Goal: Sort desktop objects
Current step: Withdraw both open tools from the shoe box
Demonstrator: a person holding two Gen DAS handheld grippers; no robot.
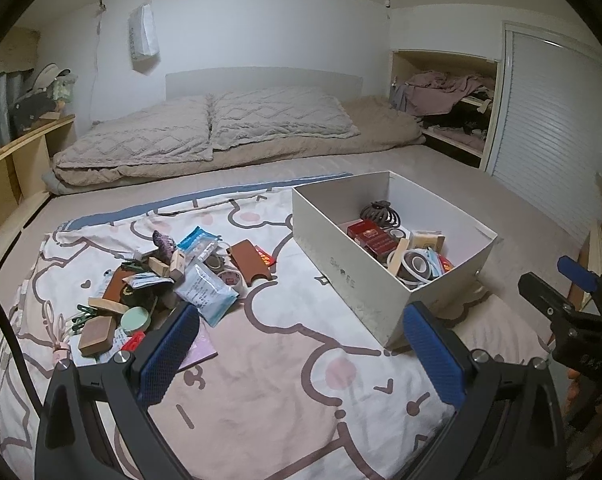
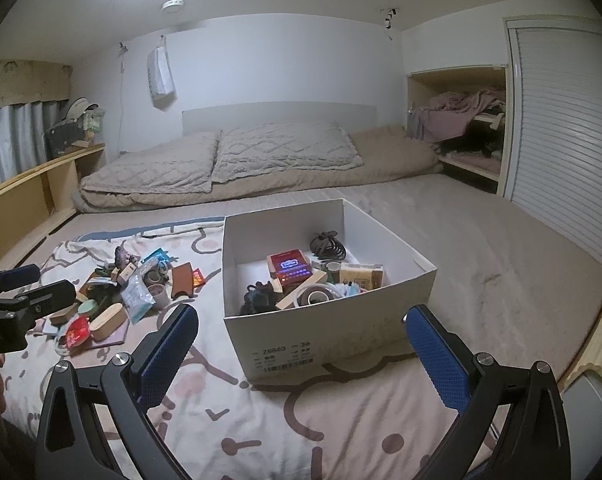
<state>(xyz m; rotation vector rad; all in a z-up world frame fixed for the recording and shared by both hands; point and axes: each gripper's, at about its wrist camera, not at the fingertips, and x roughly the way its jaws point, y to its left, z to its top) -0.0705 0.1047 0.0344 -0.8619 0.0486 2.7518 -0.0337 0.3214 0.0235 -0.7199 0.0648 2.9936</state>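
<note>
White box [image 2: 301, 344] (open-topped) holds jumbled small items.

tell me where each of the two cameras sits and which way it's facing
Left wrist: on the left gripper, low over the cartoon sheet, facing the pillows; its blue fingers are spread, and the right gripper pokes in at right.
Right wrist: on the right gripper, facing the white box head-on; the left gripper shows at left.
Shared: box, loose pile and pillows.
</note>
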